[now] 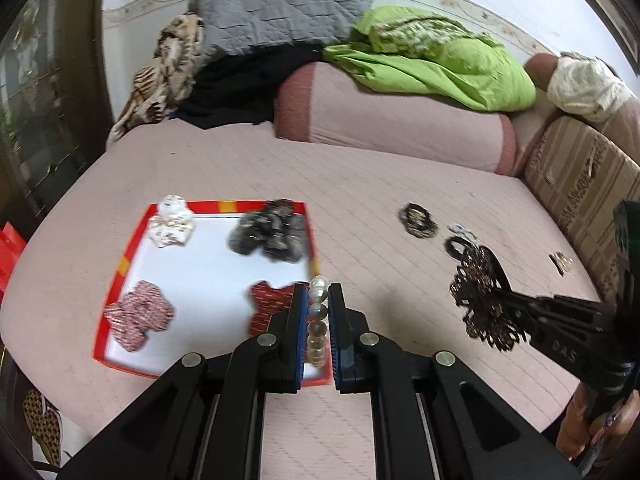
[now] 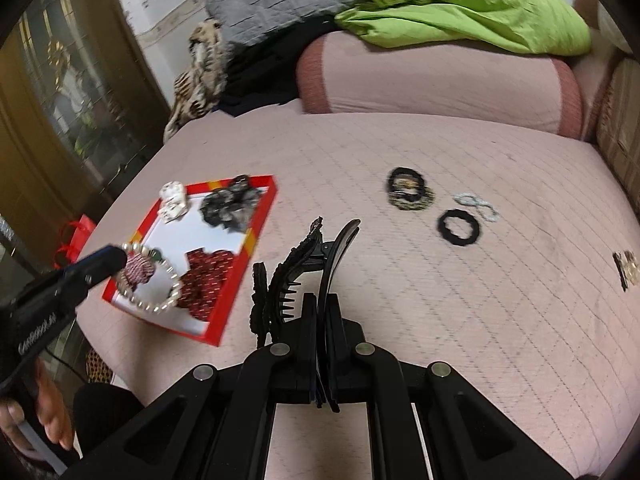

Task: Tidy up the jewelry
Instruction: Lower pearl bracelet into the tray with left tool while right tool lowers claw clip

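A red-rimmed white tray (image 1: 136,236) lies on the pink bed and holds a white scrunchie (image 1: 172,222), a grey-black one (image 1: 270,232), a pink one (image 1: 138,316) and a dark red one (image 1: 272,304). My left gripper (image 1: 318,292) is shut on a pearl bracelet (image 1: 318,320), held above the tray's near right corner; the bracelet also shows in the right wrist view (image 2: 154,280). My right gripper (image 2: 320,300) is shut on a black ornate hair clip (image 2: 292,276), held above the bed right of the tray (image 2: 260,216); the clip also shows in the left wrist view (image 1: 480,292).
On the bed right of the tray lie a black-gold hair tie bundle (image 2: 408,190), a black hair tie (image 2: 458,227), a silver-white tie (image 2: 478,206) and a small gold-black clip (image 2: 626,274). A pink bolster (image 1: 392,120), green cloth (image 1: 432,56) and grey pillow (image 1: 280,4) lie behind.
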`<state>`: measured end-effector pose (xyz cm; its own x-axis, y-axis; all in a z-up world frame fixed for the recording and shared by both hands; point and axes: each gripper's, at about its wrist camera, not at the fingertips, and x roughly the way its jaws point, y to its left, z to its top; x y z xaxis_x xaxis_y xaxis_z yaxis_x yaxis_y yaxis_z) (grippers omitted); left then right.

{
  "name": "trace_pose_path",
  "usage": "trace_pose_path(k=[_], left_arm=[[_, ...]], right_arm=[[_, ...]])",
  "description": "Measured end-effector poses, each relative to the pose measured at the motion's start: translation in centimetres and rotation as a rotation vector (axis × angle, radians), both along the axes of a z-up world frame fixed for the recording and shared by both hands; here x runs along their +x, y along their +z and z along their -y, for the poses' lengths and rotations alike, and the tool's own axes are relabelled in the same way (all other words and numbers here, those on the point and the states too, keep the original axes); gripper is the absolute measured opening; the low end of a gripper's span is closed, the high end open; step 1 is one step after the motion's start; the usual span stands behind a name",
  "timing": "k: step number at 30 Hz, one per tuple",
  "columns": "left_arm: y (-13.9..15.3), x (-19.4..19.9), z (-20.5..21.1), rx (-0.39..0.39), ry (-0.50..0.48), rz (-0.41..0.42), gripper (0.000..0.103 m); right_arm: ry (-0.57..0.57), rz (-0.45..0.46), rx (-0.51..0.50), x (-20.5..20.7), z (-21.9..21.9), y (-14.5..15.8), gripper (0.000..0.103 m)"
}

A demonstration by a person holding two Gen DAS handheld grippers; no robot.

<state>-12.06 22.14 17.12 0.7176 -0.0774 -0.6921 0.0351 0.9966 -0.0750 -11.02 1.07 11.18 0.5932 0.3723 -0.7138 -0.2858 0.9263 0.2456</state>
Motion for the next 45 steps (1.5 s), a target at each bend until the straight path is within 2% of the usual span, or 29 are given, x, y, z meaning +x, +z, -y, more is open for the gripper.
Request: trace_pose_path(k=[10, 18, 24, 29, 33, 36, 45], left_arm=[[-0.1, 2.4, -6.5, -0.011, 0.097, -0.001, 0.009], [-0.7, 5.5, -10.9, -0.115, 0.149, -0.011, 0.009], [-2.7, 8.0, -13.6, -0.187, 0.194, -0.038, 0.009], [-5.6, 9.6, -16.6, -0.228, 0.259, -0.100, 0.009], [-7.4, 10.9, -18.3, -0.187, 0.310, -0.130, 0.009], [-8.2, 11.5, -19.3, -0.194, 0.324, -0.136, 0.009], [-9.0, 12.5, -19.8, -0.179, 0.348, -0.142, 0.010]], right_arm=[[0.105, -0.032, -0.024, 1.4, -6.9, 0.0, 0.005], [0.179, -0.035, -0.043, 3.2, -12.9, -0.1, 0.005], [0.222, -0.052, -0.041, 4.6, -16.8, -1.0, 0.005], [0.254, -0.086, -0.033, 5.8, -19.4, -2.4, 0.005], [0.266, -0.120, -0.033, 6.8, -21.3, -3.9, 0.005], [0.269, -0.141, -0.038, 7.5, -22.5, -5.1, 0.005], [0.248, -0.178, -0.036, 9.0, -23.7, -6.9, 0.005]])
